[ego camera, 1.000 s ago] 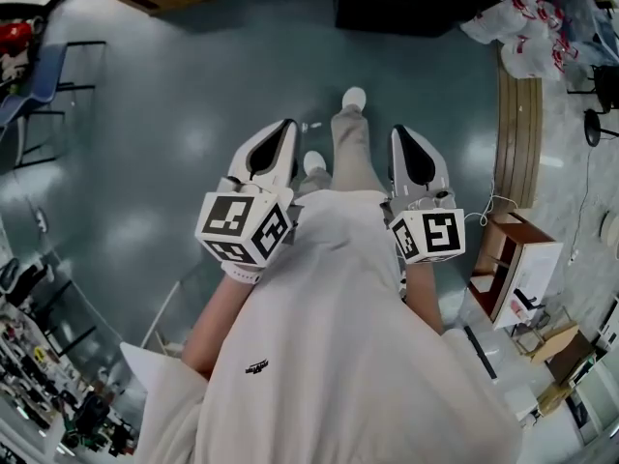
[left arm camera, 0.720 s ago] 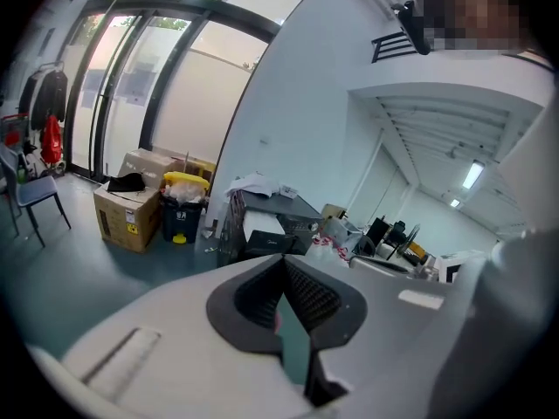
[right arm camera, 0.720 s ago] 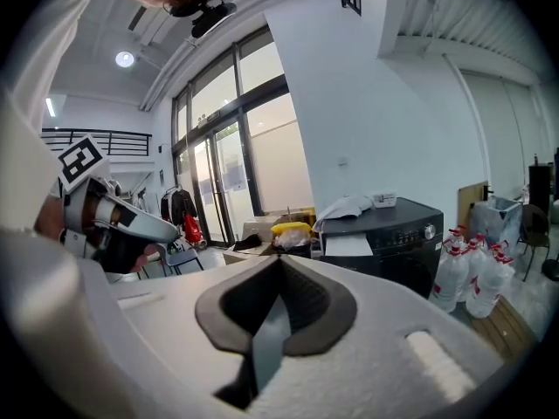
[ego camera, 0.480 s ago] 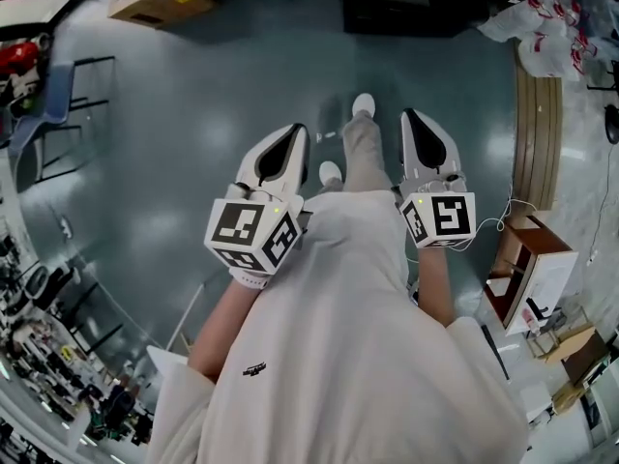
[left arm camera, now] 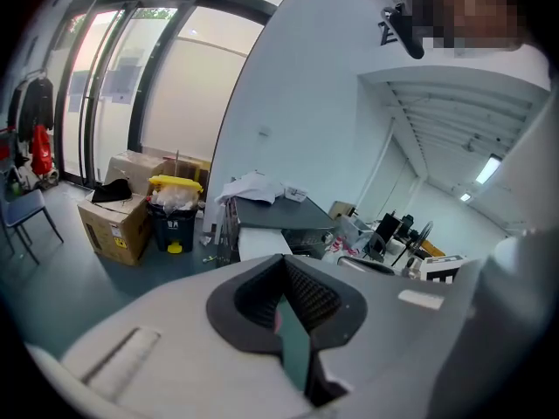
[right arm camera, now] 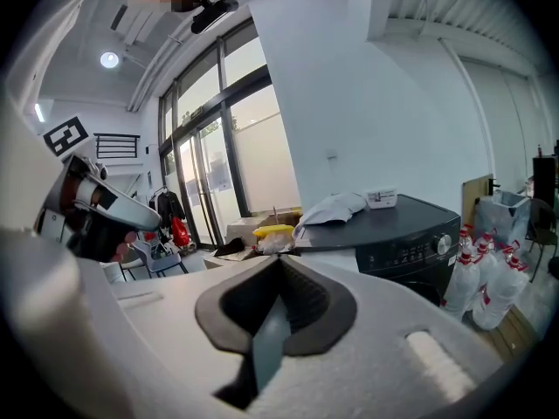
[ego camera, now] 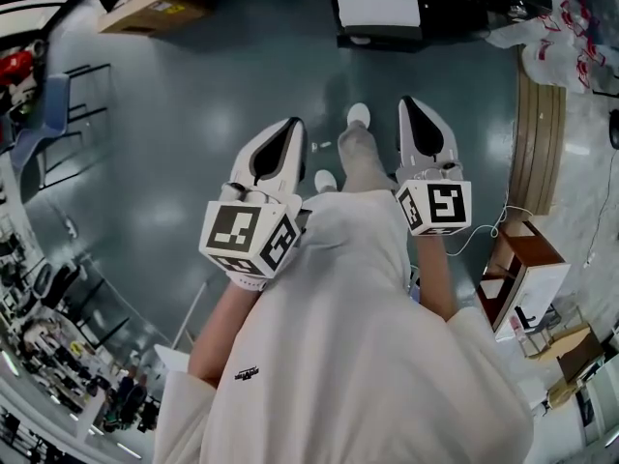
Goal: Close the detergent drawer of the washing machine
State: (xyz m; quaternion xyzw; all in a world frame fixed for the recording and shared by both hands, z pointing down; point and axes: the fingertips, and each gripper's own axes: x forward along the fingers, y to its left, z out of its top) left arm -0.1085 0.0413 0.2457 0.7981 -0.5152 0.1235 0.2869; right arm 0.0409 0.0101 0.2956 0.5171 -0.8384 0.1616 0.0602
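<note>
The dark washing machine (ego camera: 387,22) stands at the top middle of the head view, some way ahead of the person's feet. A white cloth (right arm camera: 336,206) and a small white box lie on its top. A pale slab (left arm camera: 262,243) juts from its front; I cannot tell whether that is the drawer. My left gripper (ego camera: 280,143) and right gripper (ego camera: 418,119) are held side by side in front of the body, apart from the machine. The left gripper's jaws (left arm camera: 284,299) meet with nothing between them, and so do the right gripper's (right arm camera: 278,299).
Cardboard boxes (ego camera: 145,3) and a yellow-lidded bin (left arm camera: 175,201) stand left of the machine. White bags of bottles (right arm camera: 489,291) sit to its right. A wooden board (ego camera: 537,124) and a small cabinet (ego camera: 527,269) line the right side. A chair (ego camera: 39,95) stands far left.
The person has stepped forward. The washing machine has come further into the head view at the top. Both grippers stay shut and side by side.
</note>
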